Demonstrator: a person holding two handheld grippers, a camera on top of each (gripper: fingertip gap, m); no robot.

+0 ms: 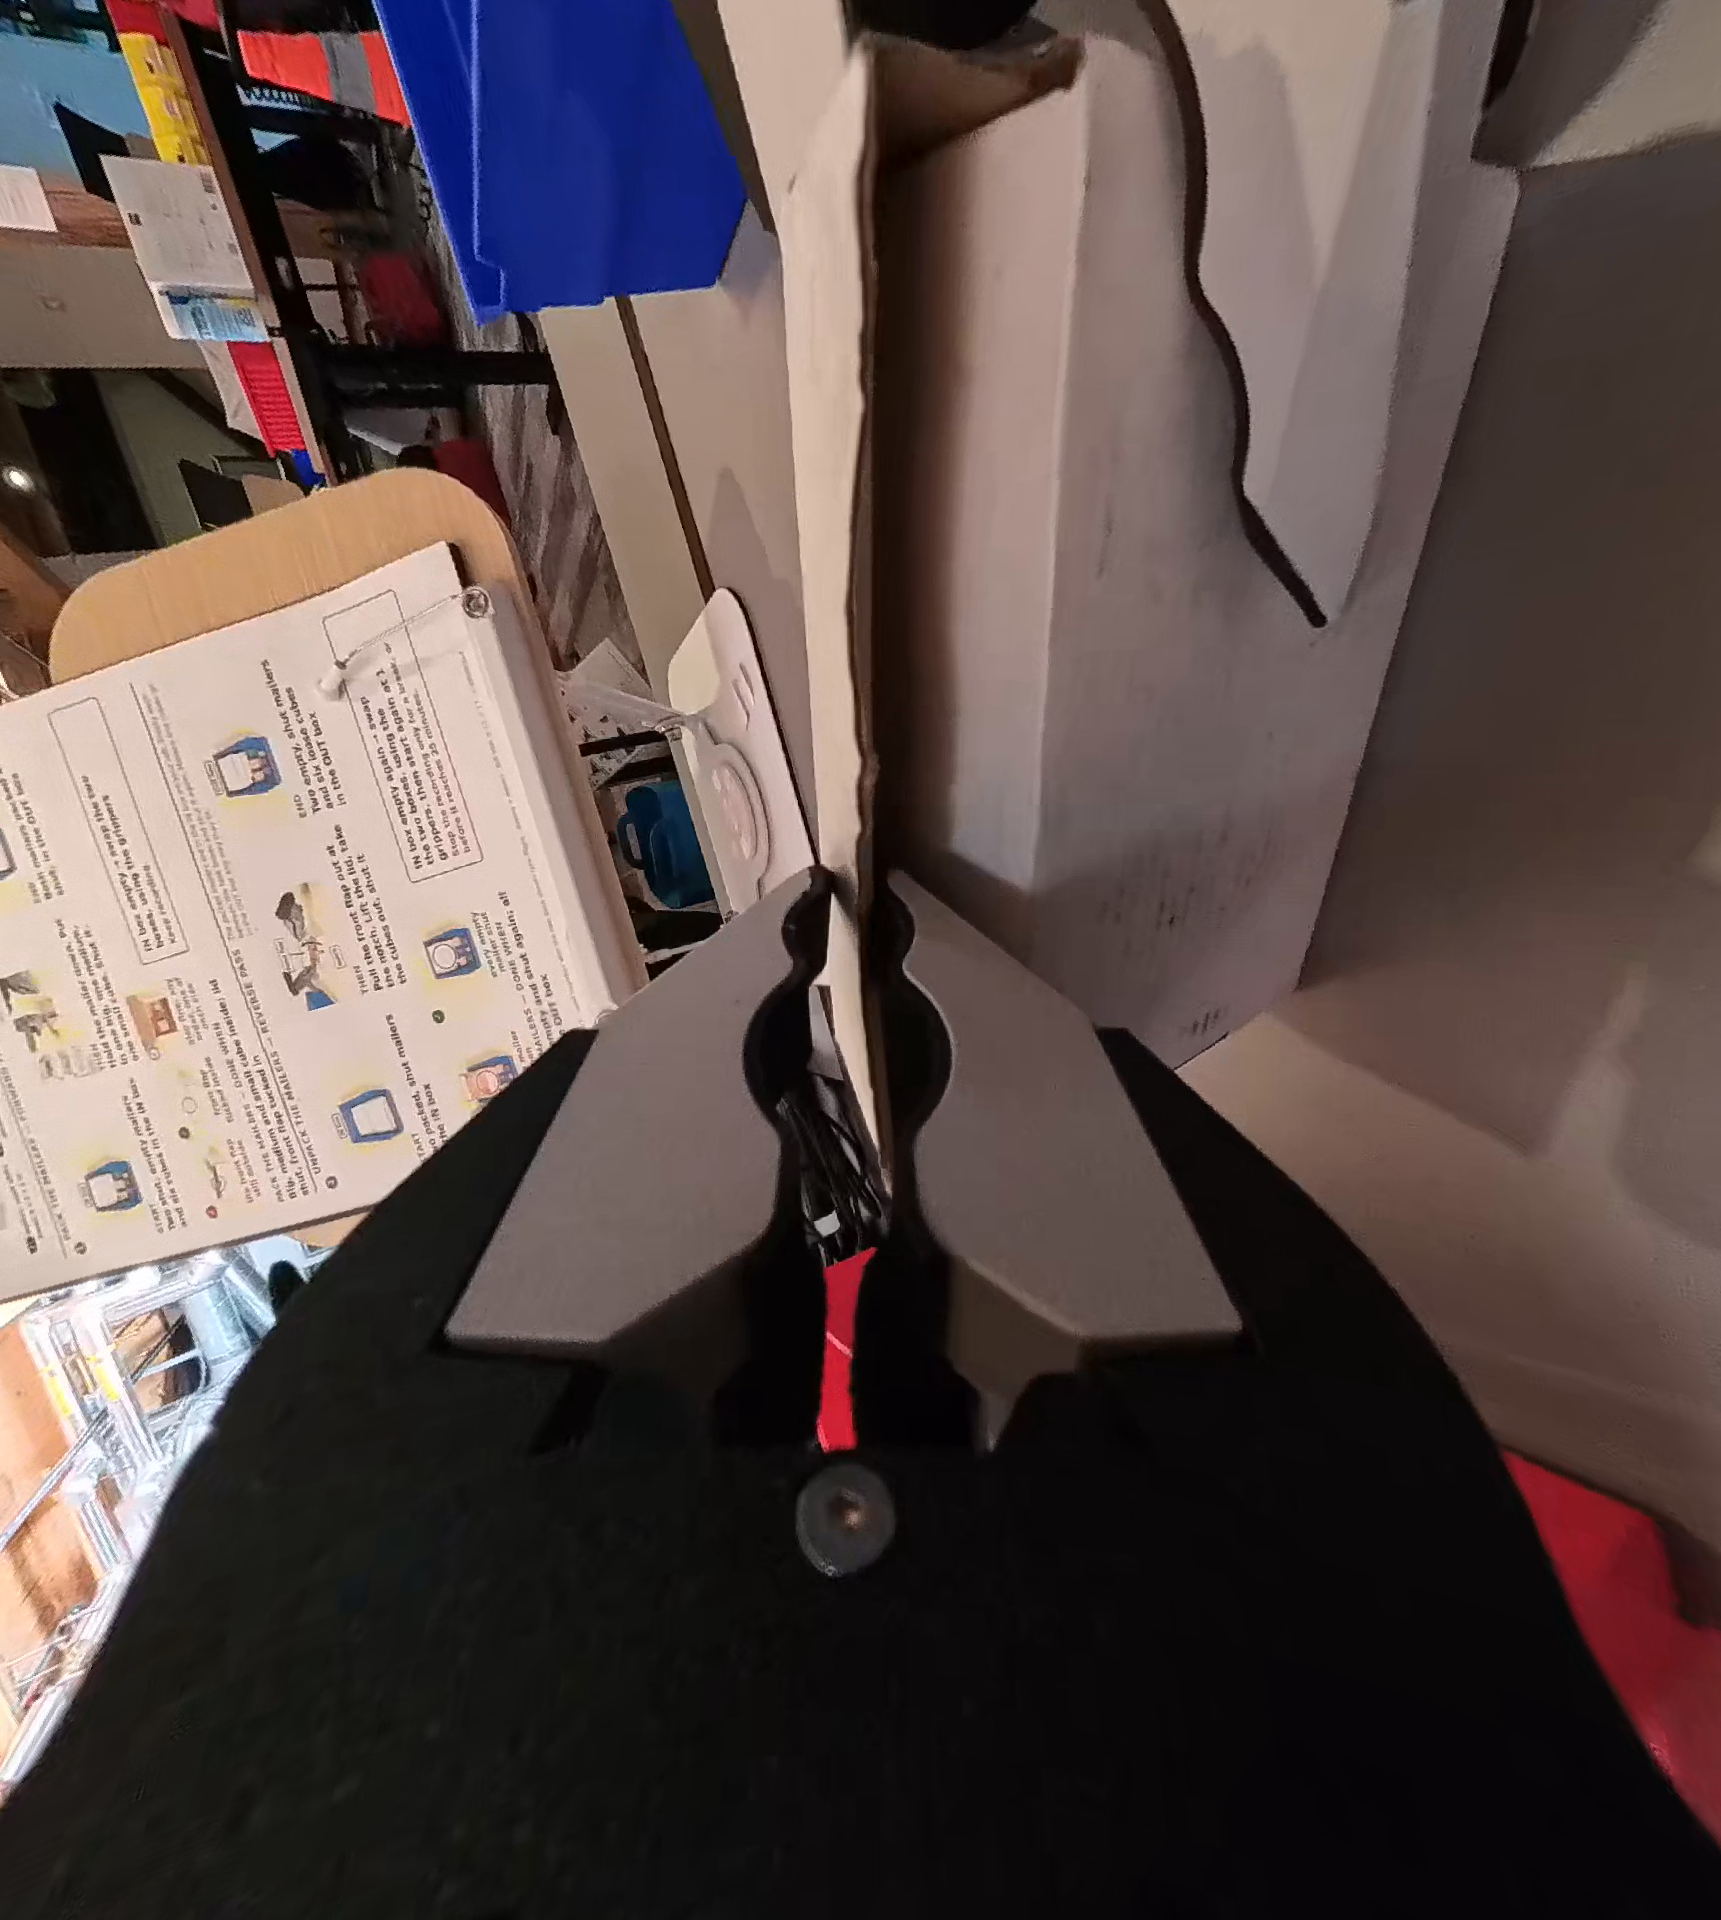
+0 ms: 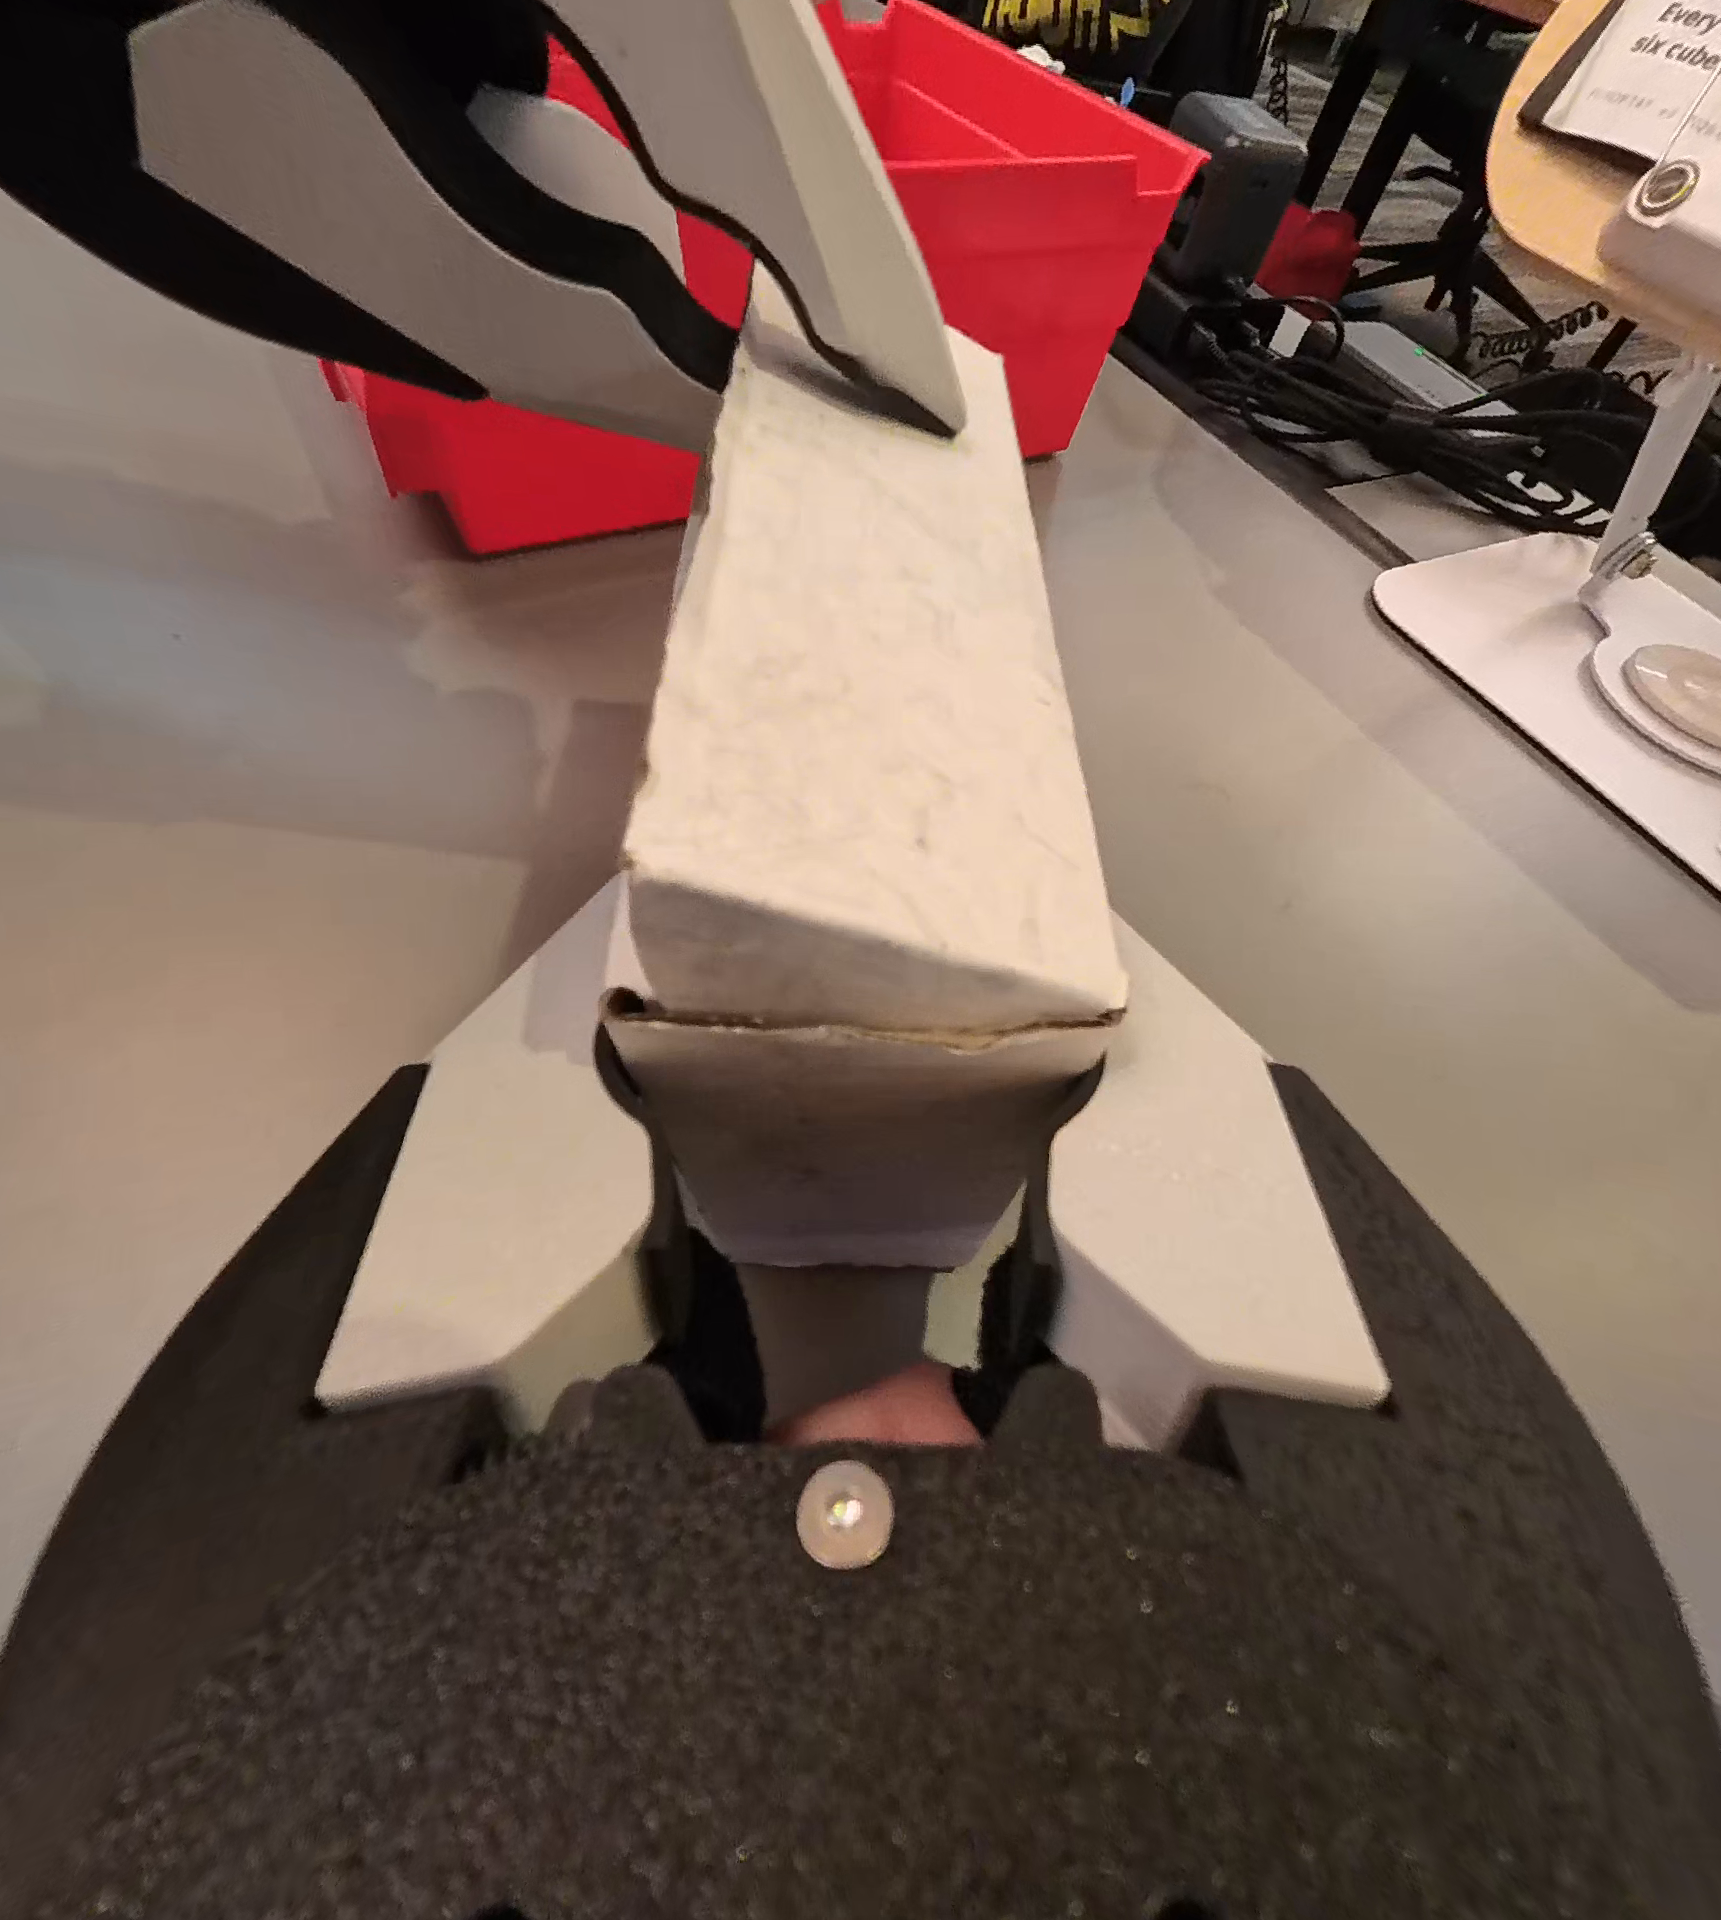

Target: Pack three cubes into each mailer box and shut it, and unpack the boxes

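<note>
A white mailer box (image 2: 866,675) is held above the grey table between both grippers. My right gripper (image 2: 866,935) is shut on its near end, one finger on each side. My left gripper (image 2: 835,405) grips the far end, in front of the red bin. In the left wrist view my left gripper (image 1: 856,894) is turned on its side and shut on a thin cardboard edge of the box (image 1: 1043,520). A finger of the other gripper (image 1: 1251,312) shows at the top right. No cubes are in view.
A red bin (image 2: 991,208) stands on the table behind the box and also shows in the left wrist view (image 1: 1614,1610). A blue bin (image 1: 565,145) is farther off. An instruction sheet (image 1: 212,883) sits on a white stand (image 2: 1614,665) at the table's right. Cables lie beyond the table edge. My hands' fingertips stand some 7 centimetres from each other.
</note>
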